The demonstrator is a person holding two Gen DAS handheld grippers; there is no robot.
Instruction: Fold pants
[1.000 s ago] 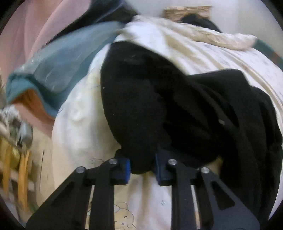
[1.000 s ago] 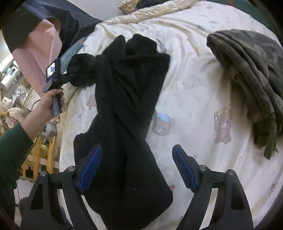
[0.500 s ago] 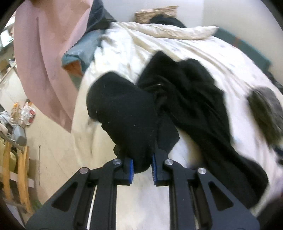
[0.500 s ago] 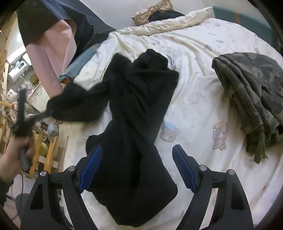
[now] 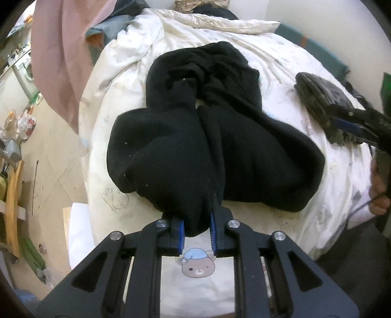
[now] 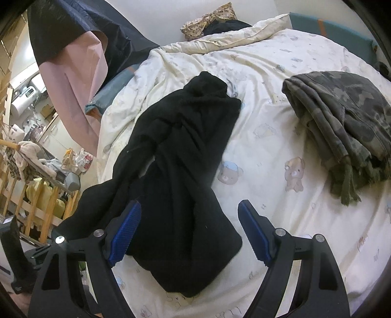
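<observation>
Black fleece pants (image 6: 185, 156) lie crumpled and twisted on a cream bedsheet (image 6: 268, 137) with bear prints. My left gripper (image 5: 196, 238) is shut on one leg end of the black pants (image 5: 185, 156) and holds it up at the near edge of the bed. My right gripper (image 6: 188, 232) is open and empty, hovering above the near end of the other leg. It also shows in the left wrist view (image 5: 352, 123) at the far right, held by a hand.
Folded camouflage pants (image 6: 342, 122) lie on the right side of the bed. A pink cloth (image 6: 75, 80) and dark fabric hang at the left. A wooden rack (image 6: 31, 195) and clutter stand on the floor left of the bed. A pillow (image 6: 207, 22) lies at the head.
My left gripper has carried the pant leg from the left side of the bed toward the near edge, dragging it alongside the other leg. My right gripper has stayed open and nearly still.
</observation>
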